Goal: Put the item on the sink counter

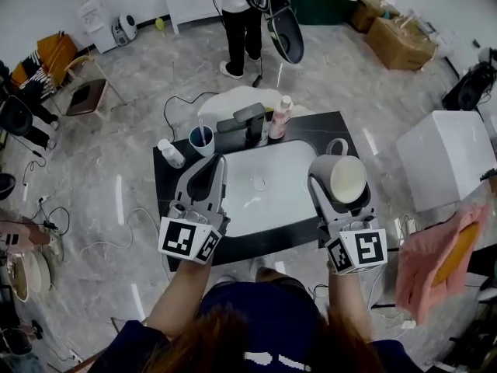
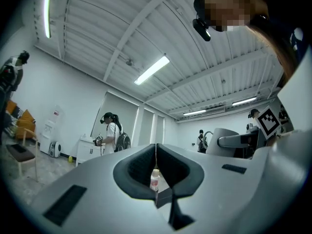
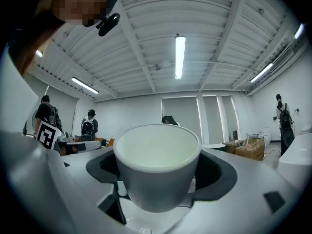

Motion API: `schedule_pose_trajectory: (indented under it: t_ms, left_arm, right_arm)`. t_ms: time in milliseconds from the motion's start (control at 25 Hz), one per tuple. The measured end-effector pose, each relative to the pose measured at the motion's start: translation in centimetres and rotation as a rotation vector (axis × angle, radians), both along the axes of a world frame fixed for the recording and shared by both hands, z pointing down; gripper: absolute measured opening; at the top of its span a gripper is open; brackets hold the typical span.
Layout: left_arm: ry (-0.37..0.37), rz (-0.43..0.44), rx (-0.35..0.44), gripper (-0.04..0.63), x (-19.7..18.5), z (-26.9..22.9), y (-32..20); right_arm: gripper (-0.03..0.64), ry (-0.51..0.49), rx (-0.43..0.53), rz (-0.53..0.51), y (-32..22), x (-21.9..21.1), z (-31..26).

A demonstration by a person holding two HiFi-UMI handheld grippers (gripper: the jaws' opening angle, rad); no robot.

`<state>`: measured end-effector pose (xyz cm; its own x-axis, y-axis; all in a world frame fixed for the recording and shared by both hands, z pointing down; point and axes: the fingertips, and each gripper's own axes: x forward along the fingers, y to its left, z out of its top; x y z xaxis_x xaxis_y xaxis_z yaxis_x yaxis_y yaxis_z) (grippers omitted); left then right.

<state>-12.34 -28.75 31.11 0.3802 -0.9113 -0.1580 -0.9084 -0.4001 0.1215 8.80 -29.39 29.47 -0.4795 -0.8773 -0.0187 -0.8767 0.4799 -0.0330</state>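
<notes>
A pale grey mug [image 1: 347,176] with a cream inside sits between the fingers of my right gripper [image 1: 340,186], which is shut on it above the right end of the black sink counter [image 1: 343,127]. Its handle points away from me. In the right gripper view the mug [image 3: 157,152] fills the middle, its rim up, and the right gripper [image 3: 157,182] clasps its lower wall. My left gripper [image 1: 215,163] hovers over the left edge of the white basin [image 1: 287,162], shut and holding nothing; its jaws meet in the left gripper view [image 2: 156,152].
Along the counter's back stand a white bottle [image 1: 172,153], a blue cup [image 1: 202,140] with a brush, a dark faucet [image 1: 247,125] and a pink bottle [image 1: 280,117]. A white box [image 1: 446,158] and pink cloth [image 1: 431,259] sit to the right. A person [image 1: 241,22] stands behind.
</notes>
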Motion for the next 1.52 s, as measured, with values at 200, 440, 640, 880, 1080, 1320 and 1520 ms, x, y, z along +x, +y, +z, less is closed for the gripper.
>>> schedule_pose_trajectory:
  t_ms: [200,440,640,880,1080,1320,1520]
  left_arm:
    - [0.000,-0.063,-0.023,0.025,0.9,0.7,-3.8]
    - [0.004,-0.069,-0.061,0.025,2.3,2.6,-6.1]
    - [0.003,-0.017,-0.076,0.025,3.4,3.4,-7.9]
    - [0.007,0.077,-0.103,0.025,5.4,4.7,-10.0]
    - [0.011,0.184,-0.137,0.025,9.1,7.0,-11.7]
    - [0.011,0.307,-0.178,0.025,14.7,9.1,-12.4]
    - [-0.020,0.388,-0.213,0.025,18.7,11.6,-12.7]
  right_arm:
    - [0.443,0.008,-0.013,-0.068,-5.3,0.4,0.4]
    - [0.443,0.002,-0.047,-0.081,-7.9,1.2,2.5]
    - [0.443,0.000,-0.071,-0.038,-8.5,1.9,3.7]
    - [0.443,0.000,-0.097,0.047,-8.7,3.4,5.1]
    - [0.443,0.016,-0.118,0.148,-8.4,6.5,7.1]
    - [0.443,0.039,-0.178,0.273,-7.1,11.5,10.5]
    - [0.443,0.090,-0.247,0.363,-6.8,15.0,15.3]
